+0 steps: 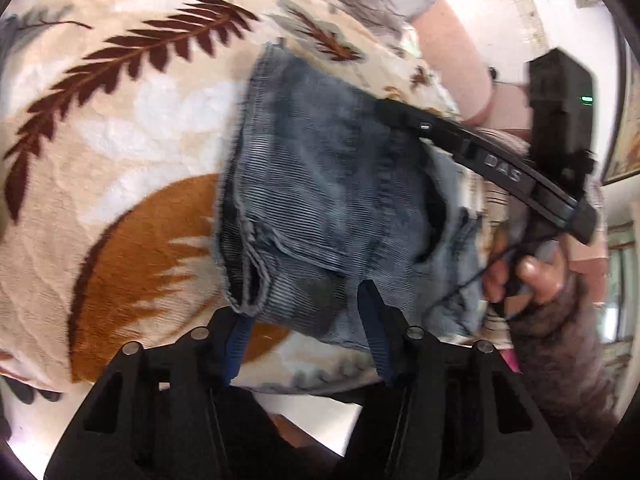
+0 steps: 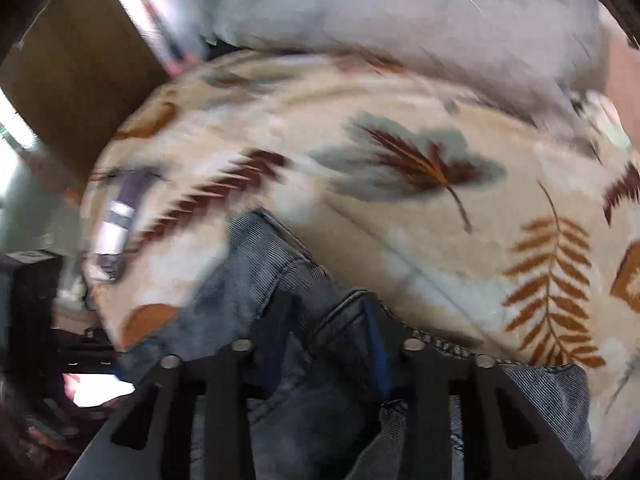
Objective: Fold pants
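Blue denim pants (image 1: 320, 200) lie folded in a bundle on a leaf-patterned blanket (image 1: 120, 128). My left gripper (image 1: 306, 316) is open, its blue-padded fingers (image 1: 374, 332) straddling the near hem of the bundle. The right gripper (image 1: 520, 168) shows in the left wrist view as a black tool resting on the bundle's far right edge. In the right wrist view, the right gripper (image 2: 324, 324) sits over the pants (image 2: 256, 272), fingers wide apart with denim between them. The view is blurred.
The blanket (image 2: 440, 240) covers the bed. A grey pillow (image 2: 400, 20) lies at the far side. A brown board (image 2: 80, 68) stands left of the bed. The person's hand (image 1: 532, 276) holds the right tool.
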